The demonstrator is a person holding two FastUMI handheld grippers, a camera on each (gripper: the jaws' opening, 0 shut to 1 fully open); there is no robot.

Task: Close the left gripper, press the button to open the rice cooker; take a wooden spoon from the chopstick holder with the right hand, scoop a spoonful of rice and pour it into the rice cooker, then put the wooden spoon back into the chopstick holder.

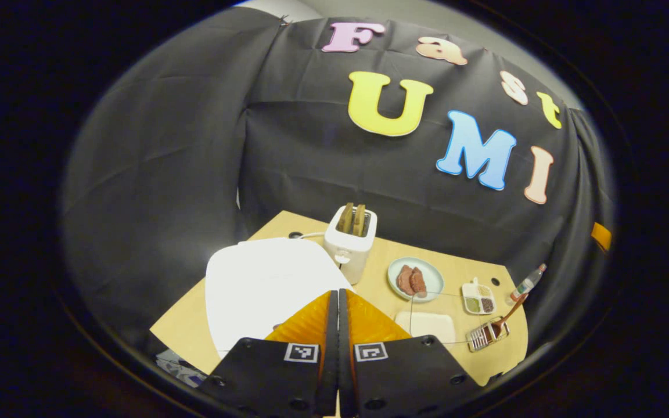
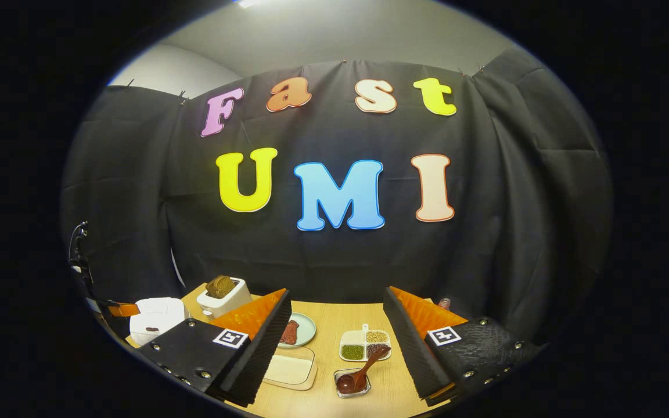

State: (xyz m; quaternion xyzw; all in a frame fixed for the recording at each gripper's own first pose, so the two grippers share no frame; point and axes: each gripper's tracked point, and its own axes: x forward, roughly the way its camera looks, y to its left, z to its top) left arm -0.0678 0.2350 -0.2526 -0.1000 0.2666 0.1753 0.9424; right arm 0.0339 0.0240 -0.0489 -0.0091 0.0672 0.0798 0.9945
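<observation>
Pressed together at the bottom of the left gripper view, the left claw [image 1: 338, 325] has its two fingers flat against each other with nothing between them. Just beyond its tips sits the white rice cooker [image 1: 265, 290], lid down, on the pale wooden bench [image 1: 381, 273]. Behind the rice cooker and touching its far right corner, as far as the view lets one judge, stands a white toaster [image 1: 351, 247] with two slices of bread upright in its slots. To the right of the rice cooker lies a cream rectangular tray [image 1: 426, 326], and farther right the small wire chopstick holder [image 1: 487, 335] with the wooden spoon [image 1: 506, 318] leaning out of it, handle tilted up and away. Beyond the tray, a pale green plate [image 1: 430, 278] carries slices of meat, and past the chopstick holder a white divided dish [image 1: 478, 298] holds green and dark grains. A clear bottle [image 1: 527, 283] stands at the bench's far right edge.

Spread wide in the right gripper view, the right claw [image 2: 337, 342] holds nothing. Between its fingers, near the lower edge, the chopstick holder [image 2: 352, 383] sits with the wooden spoon [image 2: 362, 371] resting bowl-down in it. From the rice cooker [image 2: 157, 316] at far left, the other claw's tip [image 2: 122, 309] is just beside its left flank.
</observation>
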